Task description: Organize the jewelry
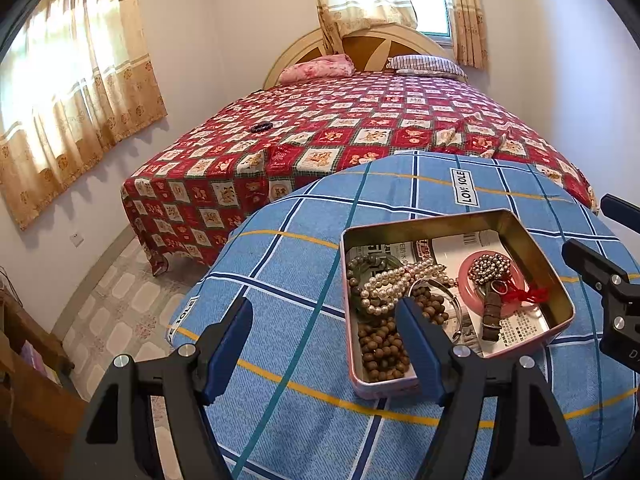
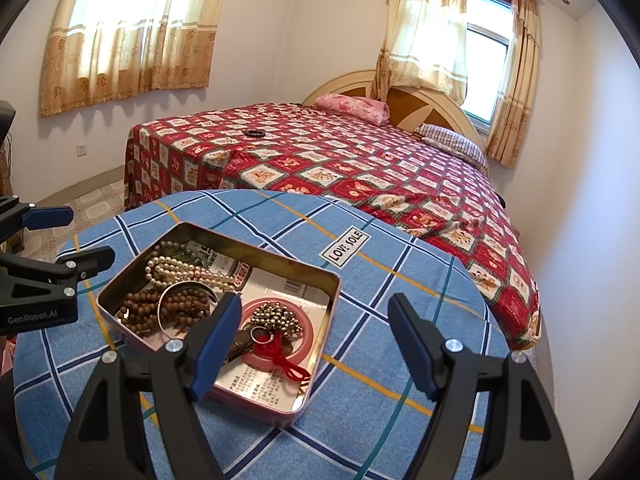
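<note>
A pink tin point(image 1: 424, 221) point(image 2: 260, 246) lies without a lid on the blue plaid cloth. It holds a pearl strand point(image 1: 394, 282) point(image 2: 188, 270), brown wooden beads point(image 1: 380, 350) point(image 2: 160, 308), a silver bangle point(image 2: 162, 306), and a pink dish point(image 1: 516, 304) point(image 2: 308, 322) with metal beads point(image 1: 488, 266) point(image 2: 276, 316) and a red tassel point(image 1: 528, 294) point(image 2: 288, 364). My left gripper point(image 1: 324, 308) point(image 2: 90, 236) hovers open at the tin's near-left side. My right gripper point(image 2: 314, 304) point(image 1: 586, 224) stands open over the tin's right corner. Neither holds anything.
The round table point(image 1: 280, 240) under the blue cloth stands at the foot of a bed point(image 1: 360, 128) with a red patterned cover. A dark bracelet point(image 1: 261, 127) point(image 2: 254, 133) lies on the bed. Wooden furniture point(image 1: 24, 360) and tiled floor point(image 1: 120, 300) are to the left.
</note>
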`<move>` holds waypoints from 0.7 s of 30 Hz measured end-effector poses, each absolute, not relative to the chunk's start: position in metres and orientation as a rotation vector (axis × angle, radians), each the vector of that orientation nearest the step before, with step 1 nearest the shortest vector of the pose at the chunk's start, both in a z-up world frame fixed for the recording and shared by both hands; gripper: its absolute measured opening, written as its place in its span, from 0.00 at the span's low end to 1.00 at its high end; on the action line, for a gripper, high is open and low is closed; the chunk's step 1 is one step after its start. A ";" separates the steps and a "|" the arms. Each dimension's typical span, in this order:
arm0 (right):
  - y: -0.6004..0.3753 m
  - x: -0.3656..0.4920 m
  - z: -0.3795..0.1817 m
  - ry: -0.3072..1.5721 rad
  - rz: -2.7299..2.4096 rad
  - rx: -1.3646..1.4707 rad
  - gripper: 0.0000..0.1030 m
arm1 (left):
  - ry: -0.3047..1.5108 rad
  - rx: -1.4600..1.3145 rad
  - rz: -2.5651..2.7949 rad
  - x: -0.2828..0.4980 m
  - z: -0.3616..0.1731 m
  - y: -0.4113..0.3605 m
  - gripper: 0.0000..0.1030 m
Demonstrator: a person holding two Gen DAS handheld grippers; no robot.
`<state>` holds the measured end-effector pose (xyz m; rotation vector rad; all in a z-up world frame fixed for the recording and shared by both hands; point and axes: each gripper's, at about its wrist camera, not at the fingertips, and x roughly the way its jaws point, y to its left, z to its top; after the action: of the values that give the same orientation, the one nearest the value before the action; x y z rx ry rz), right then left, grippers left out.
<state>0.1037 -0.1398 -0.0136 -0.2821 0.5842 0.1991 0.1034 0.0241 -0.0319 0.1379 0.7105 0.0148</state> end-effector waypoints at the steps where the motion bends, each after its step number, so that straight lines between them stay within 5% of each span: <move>1: -0.140 0.104 -0.013 0.584 0.199 -0.282 0.75 | 0.710 0.139 0.015 0.103 -0.032 0.025 0.72; 21: -0.141 0.103 -0.015 0.582 0.200 -0.284 0.76 | 0.722 0.156 0.011 0.103 -0.032 0.021 0.72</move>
<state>0.1029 -0.1407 -0.0146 -0.2843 0.5822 0.2002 0.1027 0.0212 -0.0319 0.1563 0.7221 0.0112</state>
